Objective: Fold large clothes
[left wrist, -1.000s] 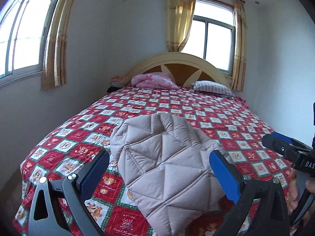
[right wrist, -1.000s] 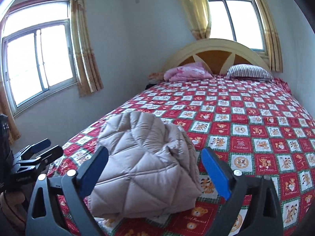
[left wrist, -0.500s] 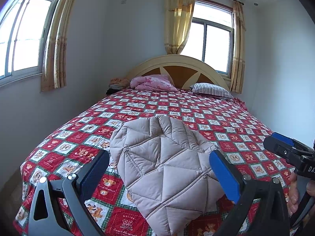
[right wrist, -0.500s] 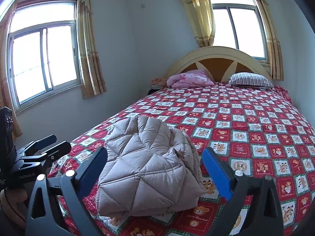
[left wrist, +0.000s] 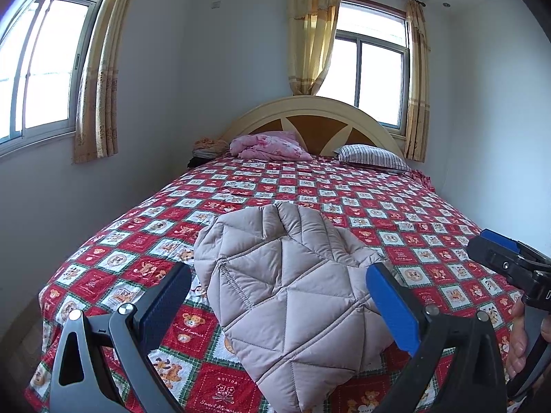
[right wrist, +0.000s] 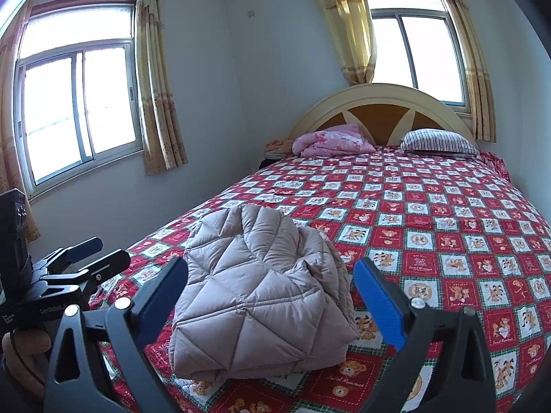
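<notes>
The quilted beige jacket (left wrist: 292, 296) lies folded into a compact bundle on the bed (left wrist: 396, 213), near the foot edge and closer to the bed's left side. In the right wrist view the jacket (right wrist: 258, 289) shows stacked layers along its near edge, with the diamond-stitched panel facing up.

The left gripper (left wrist: 279, 306) is held above the foot edge of the bed, fingers spread wide apart, clear of the jacket and gripping nothing. The right gripper (right wrist: 270, 296) is likewise spread wide, apart from the jacket, gripping nothing. Each gripper appears at the margin of the other's view: the right gripper (left wrist: 509, 261) near the bed's right foot corner, the left gripper (right wrist: 79, 265) near the left foot corner.

The bed carries a red, white and green checked bedspread (right wrist: 430, 227) with bear motifs. At the head edge, against the arched headboard (left wrist: 310, 117), a bundled pink blanket (left wrist: 268, 144) lies toward the left and a striped pillow (left wrist: 372, 155) toward the right. Curtained windows (right wrist: 79, 110) stand on the left wall and behind the headboard
</notes>
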